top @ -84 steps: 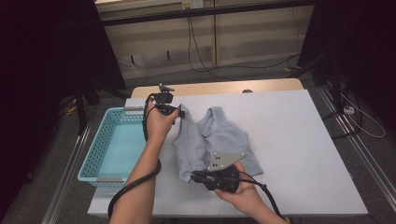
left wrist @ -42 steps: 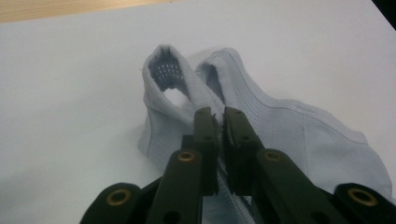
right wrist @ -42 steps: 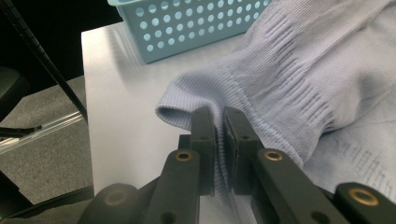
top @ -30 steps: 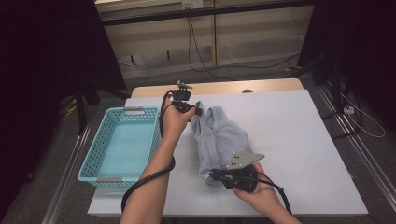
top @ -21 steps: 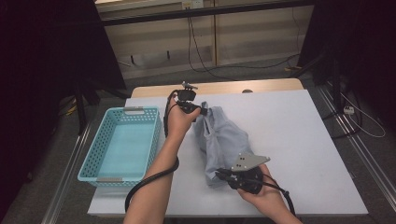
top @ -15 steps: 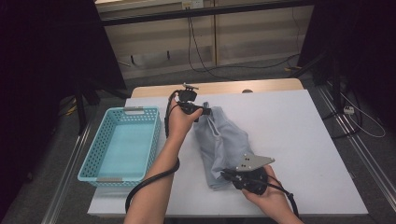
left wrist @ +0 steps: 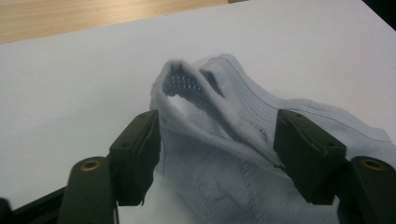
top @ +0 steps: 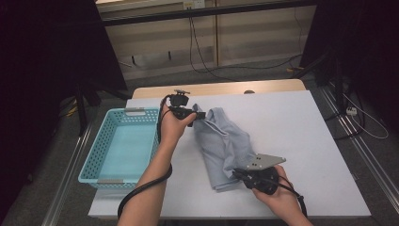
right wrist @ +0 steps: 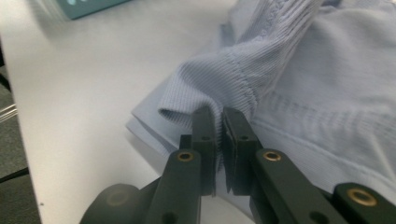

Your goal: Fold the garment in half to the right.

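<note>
**Pale blue top folded on the table, one claw clamped, one let go**

So the thing being worked on is a light blue-grey ribbed garment (top: 225, 148), looks like a small knit top. It's lying roughly in the middle of the white table (top: 306, 127), folded lengthwise into a longish strip that runs from near the far-left side down toward the person. You can see the ribbed hem and stitched seams pretty clearly up close, plus a bit of mesh-looking fabric inside the rolled edge at the far end.

Left gripper (left wrist: 217, 140): the jaws have just been opening and now stand well apart. The far end of the cloth sits bunched between them, with the pads at either side of the fabric, not pinching it.

Right gripper (right wrist: 219, 123): jaws nearly together, pinching a ribbed fold of the garment's near end right between the pads.

The turquoise basket (top: 123, 146) sits just left of the table.
</note>
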Motion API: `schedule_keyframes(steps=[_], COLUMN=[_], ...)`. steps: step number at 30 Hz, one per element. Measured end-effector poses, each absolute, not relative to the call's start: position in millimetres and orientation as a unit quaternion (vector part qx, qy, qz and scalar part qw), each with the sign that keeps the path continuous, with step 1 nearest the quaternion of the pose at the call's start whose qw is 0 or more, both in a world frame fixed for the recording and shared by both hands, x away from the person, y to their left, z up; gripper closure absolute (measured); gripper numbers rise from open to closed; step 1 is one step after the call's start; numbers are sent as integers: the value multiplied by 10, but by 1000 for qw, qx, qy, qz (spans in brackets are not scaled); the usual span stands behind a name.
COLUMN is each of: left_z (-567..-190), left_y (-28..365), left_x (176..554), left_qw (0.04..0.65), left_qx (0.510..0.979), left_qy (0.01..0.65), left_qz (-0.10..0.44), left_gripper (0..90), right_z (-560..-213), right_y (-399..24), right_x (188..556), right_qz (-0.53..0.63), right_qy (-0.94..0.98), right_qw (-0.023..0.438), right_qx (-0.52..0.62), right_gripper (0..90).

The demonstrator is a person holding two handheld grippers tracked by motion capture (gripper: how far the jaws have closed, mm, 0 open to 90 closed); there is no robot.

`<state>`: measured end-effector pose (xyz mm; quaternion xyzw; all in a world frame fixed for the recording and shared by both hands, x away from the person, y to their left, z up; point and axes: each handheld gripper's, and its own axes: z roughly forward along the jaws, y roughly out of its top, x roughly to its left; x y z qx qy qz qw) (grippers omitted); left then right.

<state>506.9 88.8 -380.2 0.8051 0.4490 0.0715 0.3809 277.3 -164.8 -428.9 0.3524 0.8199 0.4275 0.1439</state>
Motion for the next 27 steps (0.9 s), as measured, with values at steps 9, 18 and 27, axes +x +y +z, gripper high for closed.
schedule_keyframes(steps=[9,18,27], left_z=[-3733,-3746,-3824], left_y=[973,1031,1023], left_x=[5088,5078,5040], left_qw=[382,376,371], left_qx=[801,803,807], left_qy=[453,456,453], left_qz=[80,84,81], left_gripper=[280,240,238], right_z=[-4325,-4301,-4308], right_y=[-1691,-1746,-1877], right_x=[2797,2809,2806], right_qz=[422,425,422], right_qy=[819,816,807], right_qw=[135,130,133], right_qx=[365,371,391], right_gripper=[874,876,876])
